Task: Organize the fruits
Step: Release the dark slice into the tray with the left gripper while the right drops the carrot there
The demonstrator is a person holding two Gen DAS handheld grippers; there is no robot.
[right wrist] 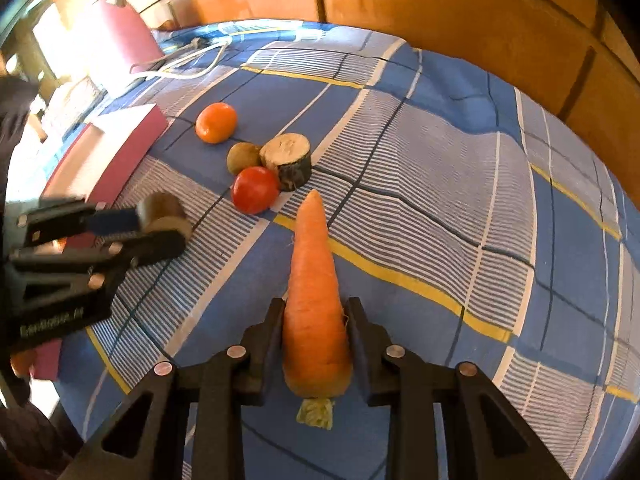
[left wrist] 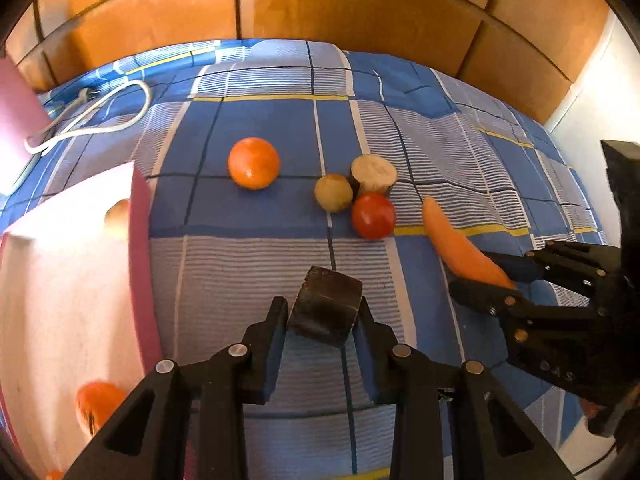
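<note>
- Left wrist view:
- Left gripper (left wrist: 323,312) clamped on a dark log (left wrist: 326,306), fingers pressed to both its sides, pointing forward and down over the bed (left wrist: 260,256).
- Log tilted, lifted just above the checked blue sheet, close to the right wall of a pink box (left wrist: 138,240).
- In the box, an orange fruit (left wrist: 98,402) near the bottom corner and a pale round one (left wrist: 118,210) farther back.
- Ahead on the bed: orange (left wrist: 253,163) alone on the left; kiwi (left wrist: 333,193), pale stump (left wrist: 374,176) and tomato (left wrist: 373,216) bunched together, touching.
- Right gripper (left wrist: 500,276) reaching in from the right edge, shut on the thick end of a carrot (left wrist: 456,242), tip aimed toward the tomato.
- White cable (left wrist: 92,118) looped at the far left of the bed.

- Right wrist view:
- Right gripper (right wrist: 315,320) closed on the carrot (right wrist: 314,292), fingers flanking its broad end, green stub nearest the camera, tip pointing away toward the tomato (right wrist: 255,190).
- Cannot tell whether the carrot lies on the sheet or hangs just above it.
- Tomato, kiwi (right wrist: 243,157) and stump (right wrist: 287,161) clustered; orange (right wrist: 216,123) just beyond, apart.
- Left gripper (right wrist: 160,220) entering from the left, roughly level, holding the log (right wrist: 164,210) beside the box (right wrist: 120,148).
- Cable (right wrist: 192,62) near the far edge.
</note>
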